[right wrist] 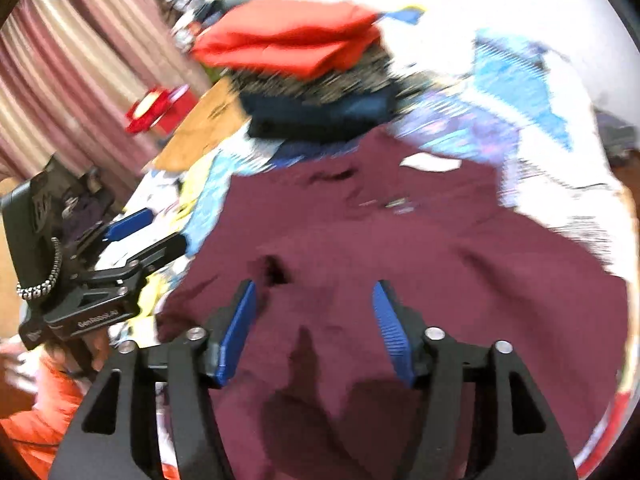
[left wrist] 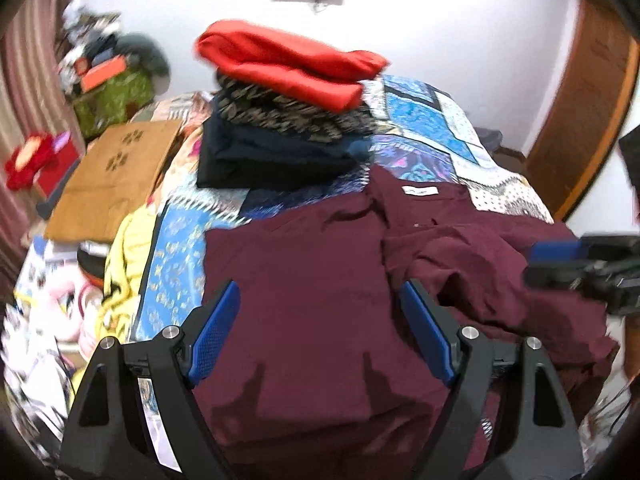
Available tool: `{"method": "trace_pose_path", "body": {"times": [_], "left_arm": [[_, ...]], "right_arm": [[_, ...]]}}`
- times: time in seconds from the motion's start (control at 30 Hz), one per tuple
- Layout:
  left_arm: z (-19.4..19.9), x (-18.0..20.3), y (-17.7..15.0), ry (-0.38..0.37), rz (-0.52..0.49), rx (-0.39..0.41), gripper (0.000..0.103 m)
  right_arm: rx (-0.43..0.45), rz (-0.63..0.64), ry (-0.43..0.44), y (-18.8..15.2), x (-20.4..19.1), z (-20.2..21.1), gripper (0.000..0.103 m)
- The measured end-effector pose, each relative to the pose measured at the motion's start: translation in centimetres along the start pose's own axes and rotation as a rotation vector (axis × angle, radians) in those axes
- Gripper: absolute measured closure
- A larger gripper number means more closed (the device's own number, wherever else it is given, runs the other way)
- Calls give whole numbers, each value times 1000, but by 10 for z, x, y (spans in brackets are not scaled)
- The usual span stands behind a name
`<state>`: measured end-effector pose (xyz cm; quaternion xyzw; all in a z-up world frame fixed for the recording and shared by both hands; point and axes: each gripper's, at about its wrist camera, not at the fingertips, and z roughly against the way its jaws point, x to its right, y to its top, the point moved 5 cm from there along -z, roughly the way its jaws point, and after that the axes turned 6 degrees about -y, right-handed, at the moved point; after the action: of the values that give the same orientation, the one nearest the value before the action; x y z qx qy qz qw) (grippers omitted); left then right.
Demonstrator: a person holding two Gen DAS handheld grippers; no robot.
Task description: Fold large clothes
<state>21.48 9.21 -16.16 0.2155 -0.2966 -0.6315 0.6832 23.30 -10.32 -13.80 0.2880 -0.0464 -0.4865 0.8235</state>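
Both hand-held grippers, left (left wrist: 320, 328) and right (right wrist: 314, 330), wide apart, holding nothing, over maroon shirt (left wrist: 304, 280) spread on bed (left wrist: 424, 120). Rumpled right sleeve (left wrist: 500, 264): probably next fold, needing a pinch at its edge.

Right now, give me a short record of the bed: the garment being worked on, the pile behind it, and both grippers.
garment: maroon collared shirt spread on the patterned bedspread, white neck label showing, right side rumpled
pile: folded red garment on top, dark leaf-print garment under it, navy garment at the bottom
left gripper: open, holding nothing
right gripper: open, holding nothing
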Motion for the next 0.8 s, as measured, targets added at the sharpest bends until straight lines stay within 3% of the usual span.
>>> {"method": "trace_pose_path", "body": {"times": [0.1, 0.23, 0.43, 0.63, 0.77, 0.8], "left_arm": [[-6, 23, 4, 0, -93, -9, 17], [-28, 61, 0, 28, -292, -45, 12], [-77, 90, -16, 102, -545, -170, 12], [-106, 115, -14, 104, -654, -196, 12], [-117, 135, -13, 47, -675, -184, 14], [-118, 139, -11, 25, -670, -180, 22]], "right_arm": [[57, -41, -112, -9, 35, 18, 44], [84, -108, -224, -25, 77, 33, 44], [63, -245, -253, -58, 122, 37, 44], [25, -315, -293, -84, 143, 25, 44], [31, -309, -305, -91, 145, 22, 44], [33, -305, -311, -91, 145, 22, 44]]}}
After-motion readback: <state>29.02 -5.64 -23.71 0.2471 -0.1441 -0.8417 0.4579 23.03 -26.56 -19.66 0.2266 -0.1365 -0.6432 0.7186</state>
